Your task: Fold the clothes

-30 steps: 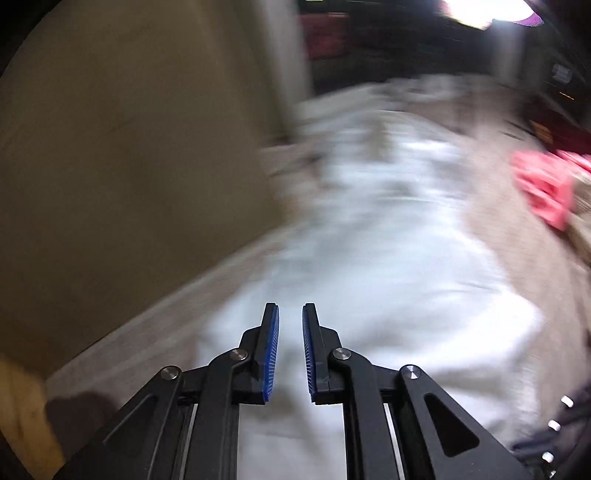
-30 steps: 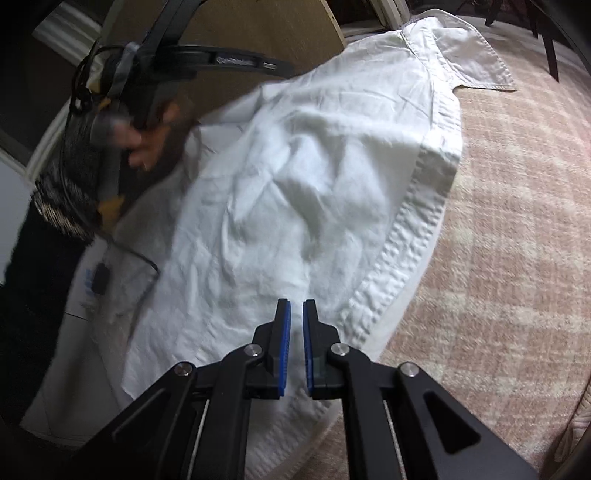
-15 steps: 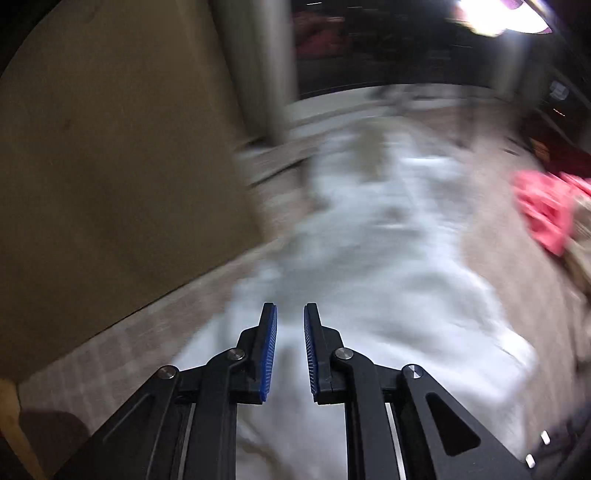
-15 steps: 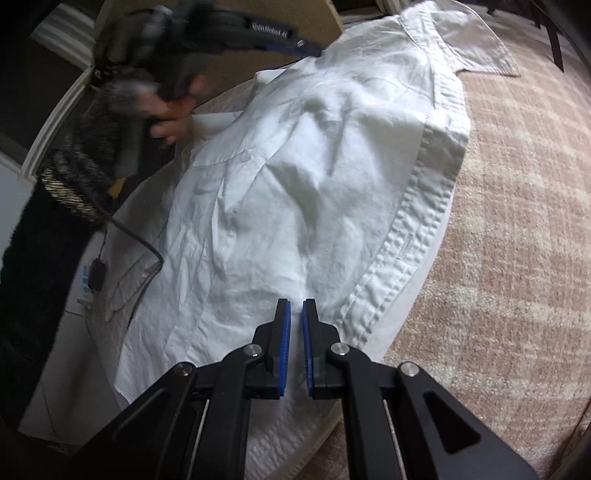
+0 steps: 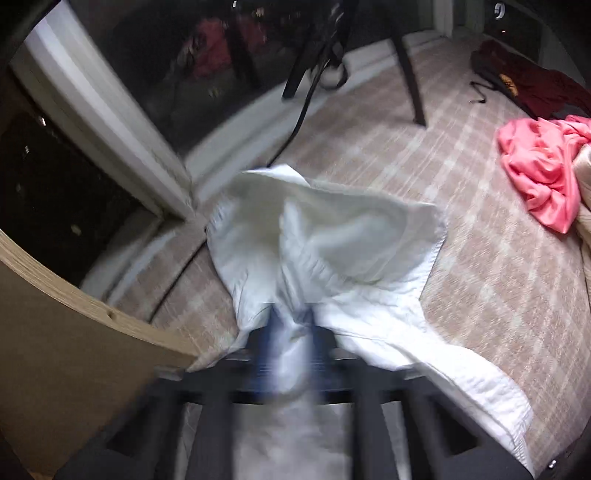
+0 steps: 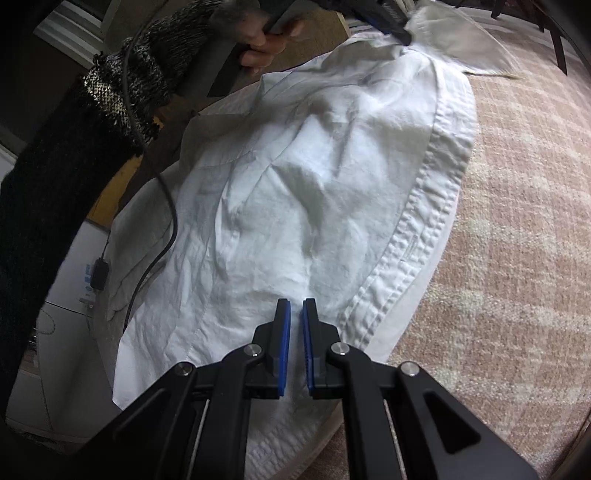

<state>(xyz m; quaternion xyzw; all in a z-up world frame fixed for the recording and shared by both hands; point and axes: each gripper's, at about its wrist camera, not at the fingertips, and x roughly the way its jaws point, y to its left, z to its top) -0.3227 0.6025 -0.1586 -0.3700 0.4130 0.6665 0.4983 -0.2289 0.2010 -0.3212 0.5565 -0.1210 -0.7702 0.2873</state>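
Note:
A white button-up shirt point(image 5: 351, 243) point(image 6: 314, 184) lies crumpled on a pink plaid rug point(image 6: 517, 221). In the blurred left wrist view, my left gripper point(image 5: 291, 321) is closing its jaws, and a bunch of the shirt's fabric is pinched between the blue pads. The right wrist view shows that same left gripper point(image 6: 400, 35) at the top, clamped on the shirt near the collar and held by a person's hand point(image 6: 266, 44). My right gripper point(image 6: 295, 306) hovers shut over the shirt's lower part, beside the button placket, with nothing between its pads.
A pink garment point(image 5: 543, 166) and a dark red one point(image 5: 524, 81) lie on the rug to the right. Dark furniture legs point(image 5: 406, 62) stand at the back. A wooden board point(image 5: 55, 332) is at the left, and a black cable point(image 6: 162, 206) trails over the shirt's left side.
My left gripper travelled up the shirt to the collar end and closed on the fabric, which now bunches between its pads. The right gripper shifted slightly along the shirt and stayed shut.

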